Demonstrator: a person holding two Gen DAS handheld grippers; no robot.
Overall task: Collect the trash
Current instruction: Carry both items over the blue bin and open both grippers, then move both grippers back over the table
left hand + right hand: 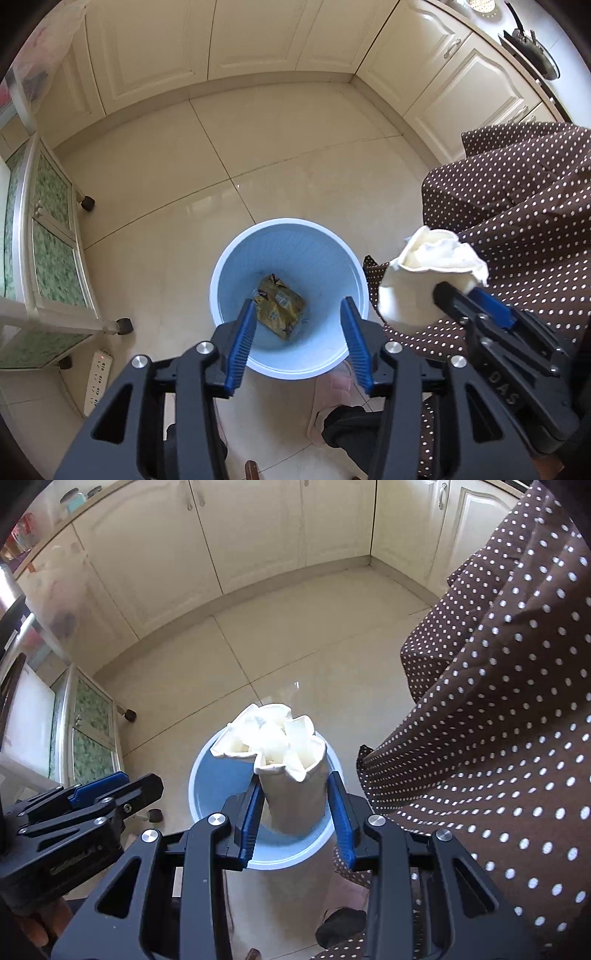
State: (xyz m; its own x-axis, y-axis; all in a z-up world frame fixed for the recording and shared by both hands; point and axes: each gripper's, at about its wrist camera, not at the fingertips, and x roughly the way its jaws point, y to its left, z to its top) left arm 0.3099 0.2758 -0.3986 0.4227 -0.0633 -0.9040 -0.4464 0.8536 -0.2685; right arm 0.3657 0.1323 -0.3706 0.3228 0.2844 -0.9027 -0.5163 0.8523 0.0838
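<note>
Now | R gripper pinching paper cup over bin | L gripper spread, empty | cup light, soft, crushes easy; hold mid-wall

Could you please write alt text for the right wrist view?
The right gripper holds a crumpled cream paper cup between its jaws, above a light blue bin on a tiled kitchen floor. The left gripper shows at left, brown polka-dot fabric at right.

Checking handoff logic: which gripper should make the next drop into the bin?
Right. The right gripper grips the crumpled paper cup above the blue bin. The left gripper is open and empty; a wrapper lies inside.
</note>
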